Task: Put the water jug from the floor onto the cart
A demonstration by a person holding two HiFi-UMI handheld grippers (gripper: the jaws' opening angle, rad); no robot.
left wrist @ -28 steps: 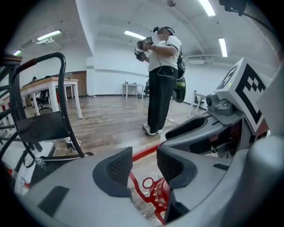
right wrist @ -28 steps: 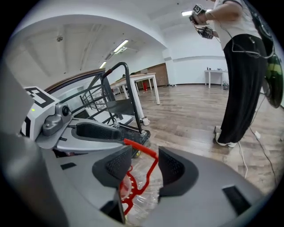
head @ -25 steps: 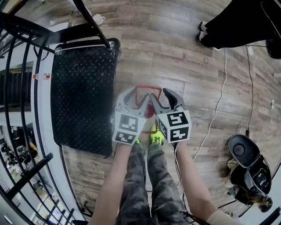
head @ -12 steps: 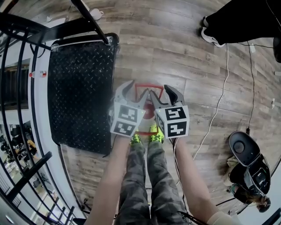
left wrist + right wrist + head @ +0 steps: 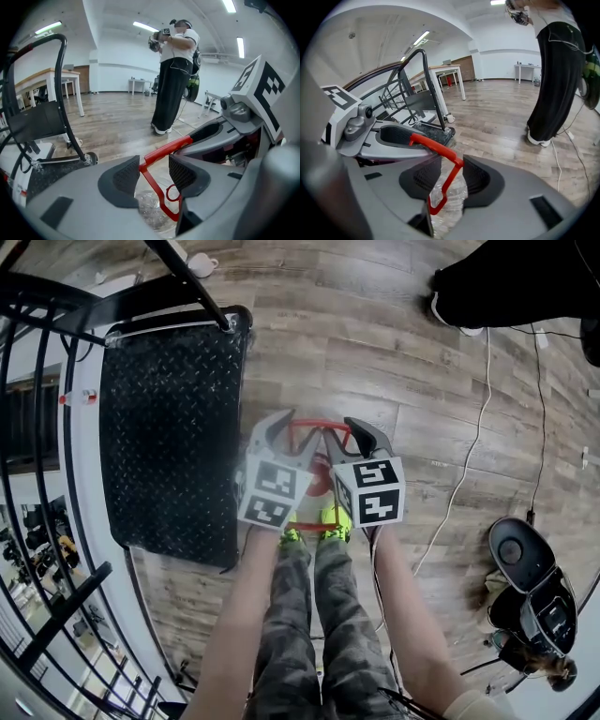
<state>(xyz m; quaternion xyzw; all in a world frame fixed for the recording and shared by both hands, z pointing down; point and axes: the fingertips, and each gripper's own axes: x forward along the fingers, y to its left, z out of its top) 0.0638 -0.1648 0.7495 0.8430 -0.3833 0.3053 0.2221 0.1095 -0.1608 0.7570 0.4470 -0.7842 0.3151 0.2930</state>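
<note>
Straddling red jug handle [image 5: 166, 150] for two-handed lift | left hand-held gripper [image 5: 154, 172] jaws just opened wide, right hand-held gripper [image 5: 451, 179] just closing, neither clamped | water jug [image 5: 149, 210] on floor [image 5: 394, 381] beside cart [image 5: 169, 427]

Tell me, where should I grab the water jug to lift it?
Grab the red handle on top of the water jug, along its straight bar. Come from above: the bar stands clear over the jug, whose body looks too wide and smooth.
</note>
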